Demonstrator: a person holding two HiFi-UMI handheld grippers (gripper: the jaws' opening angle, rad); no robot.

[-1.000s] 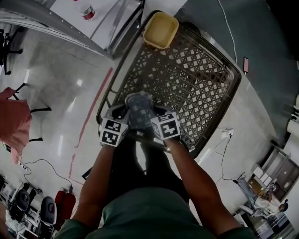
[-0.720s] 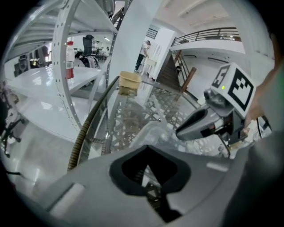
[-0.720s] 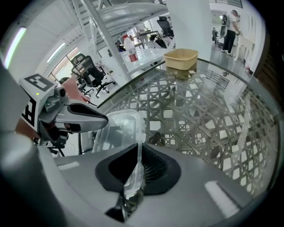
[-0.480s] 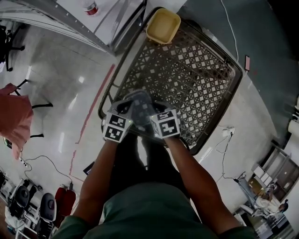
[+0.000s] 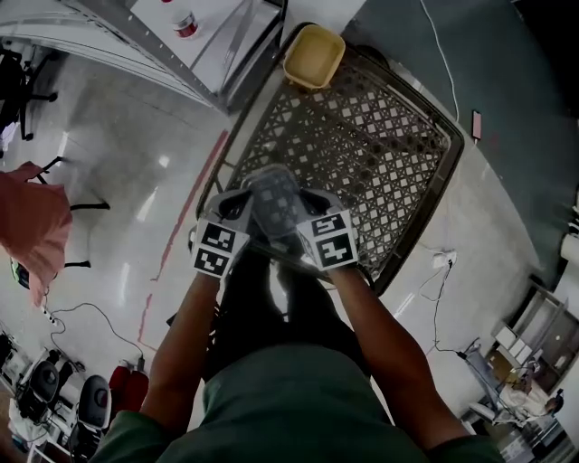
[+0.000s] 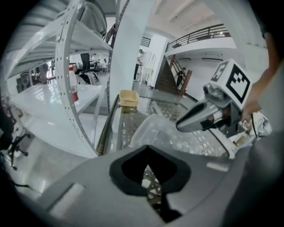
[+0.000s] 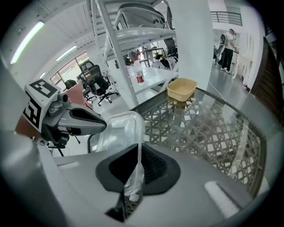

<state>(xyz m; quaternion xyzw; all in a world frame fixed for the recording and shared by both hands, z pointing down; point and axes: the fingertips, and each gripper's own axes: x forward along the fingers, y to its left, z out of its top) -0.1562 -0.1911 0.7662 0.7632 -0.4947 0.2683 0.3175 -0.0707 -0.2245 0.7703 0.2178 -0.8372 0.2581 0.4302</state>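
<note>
A clear plastic container [image 5: 276, 203] hangs over the near rim of a big brown lattice basket [image 5: 362, 154]. Both grippers grip it from opposite sides. My left gripper [image 5: 237, 208] is shut on its left edge, and the see-through rim [image 6: 153, 131] rises just past the jaws. My right gripper [image 7: 133, 177] is shut on the right rim, which runs straight up between its jaws to the container [image 7: 117, 133]. Each gripper shows in the other's view: the right gripper [image 6: 208, 117] and the left gripper [image 7: 71, 119]. In the head view the right gripper [image 5: 312, 203] sits beside the container.
A yellow tub [image 5: 313, 56] sits in the basket's far corner. A white metal rack [image 5: 217, 36] with a red-labelled bottle [image 5: 188, 24] stands beyond the basket's left side. Cables and a white socket [image 5: 441, 260] lie on the floor at the right. A red cloth [image 5: 32, 226] is at the far left.
Both grippers and the container between them have risen and tipped up a little, so the basket sits lower in the gripper views. The hold on the container is the same.
</note>
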